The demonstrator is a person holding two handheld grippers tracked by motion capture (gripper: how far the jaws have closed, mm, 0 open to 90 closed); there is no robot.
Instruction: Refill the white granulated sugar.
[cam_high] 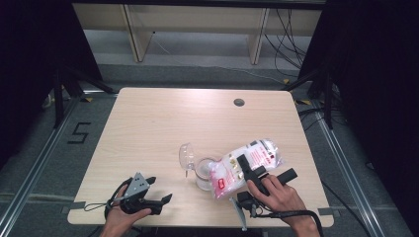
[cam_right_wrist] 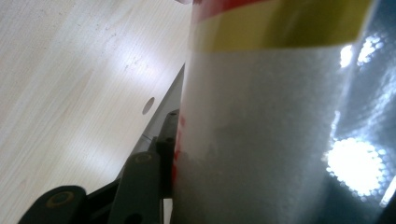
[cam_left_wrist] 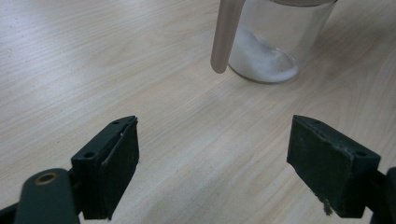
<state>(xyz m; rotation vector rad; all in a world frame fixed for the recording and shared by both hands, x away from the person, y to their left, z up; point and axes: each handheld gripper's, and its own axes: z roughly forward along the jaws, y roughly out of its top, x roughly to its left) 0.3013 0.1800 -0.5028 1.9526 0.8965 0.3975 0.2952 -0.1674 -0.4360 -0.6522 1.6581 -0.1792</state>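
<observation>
A clear plastic bag of white granules point(cam_high: 249, 159) with red print lies tilted, its lower end over a glass jar point(cam_high: 204, 174). My right gripper point(cam_high: 267, 169) is shut on the bag's middle, one finger point(cam_right_wrist: 164, 148) pressed against its side. The bag point(cam_right_wrist: 261, 140) looms close in the right gripper view. The jar point(cam_left_wrist: 273, 44) holds a little white powder at its bottom, and its clear domed lid point(cam_high: 186, 155) is swung open to the left. My left gripper point(cam_high: 159, 189) rests near the table's front left, open and empty point(cam_left_wrist: 215, 154), pointing at the jar.
The light wooden table point(cam_high: 158, 123) has a round cable hole point(cam_high: 239, 102) near its far edge. A pale clasp point(cam_left_wrist: 225, 35) hangs down the jar's side. Dark curtains and metal frame legs stand on both sides, with cables on the floor behind.
</observation>
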